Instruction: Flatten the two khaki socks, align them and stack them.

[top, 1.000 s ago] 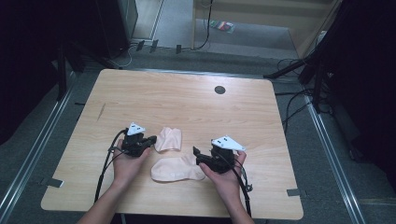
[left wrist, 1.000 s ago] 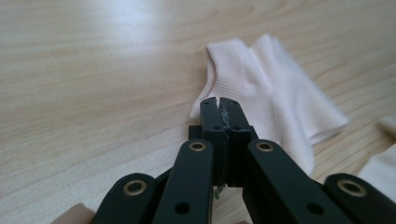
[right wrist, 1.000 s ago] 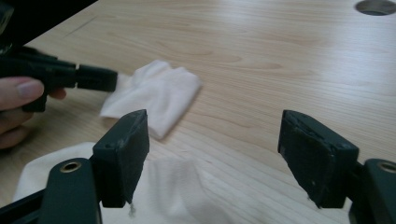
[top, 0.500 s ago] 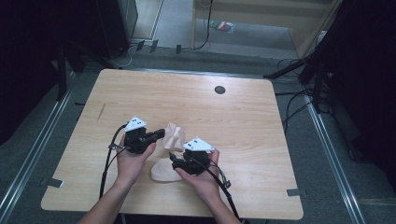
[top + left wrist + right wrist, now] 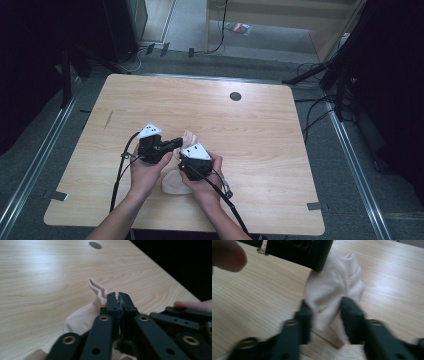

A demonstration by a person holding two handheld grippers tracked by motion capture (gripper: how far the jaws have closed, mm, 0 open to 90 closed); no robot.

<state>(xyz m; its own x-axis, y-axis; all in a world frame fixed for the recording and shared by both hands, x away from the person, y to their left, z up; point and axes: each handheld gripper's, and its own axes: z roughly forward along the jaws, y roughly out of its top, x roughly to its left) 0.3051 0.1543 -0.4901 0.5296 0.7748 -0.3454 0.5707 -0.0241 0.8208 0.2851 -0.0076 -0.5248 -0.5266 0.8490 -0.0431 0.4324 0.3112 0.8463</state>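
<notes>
Pale pink knit cloth, a sock (image 5: 187,137) by the look of its ribbed cuff, is raised off the table (image 5: 260,130) between the two grippers near the person's edge. A second sock (image 5: 172,182) of the same colour lies flat on the wood just under the hands.

The step in hand looks like pairing or folding the socks. The left gripper (image 5: 117,296) has its fingers pressed together on the raised sock, the cuff end sticking out past the tips and pointing up. The right gripper (image 5: 325,315) has its fingers spread, one on either side of the hanging cloth, which fills the gap between them; in the blurred right gripper view I cannot tell whether they touch it. I judge that it is about to take hold.

The next move calls for the right fingers to close squarely on the cloth while the left ones keep their pinch, so the sock stays taut between the two grips. Closing too near the edge could let the soft knit slip out.

The sock is thin, limp and wrinkled, with a fine mesh weave.
</notes>
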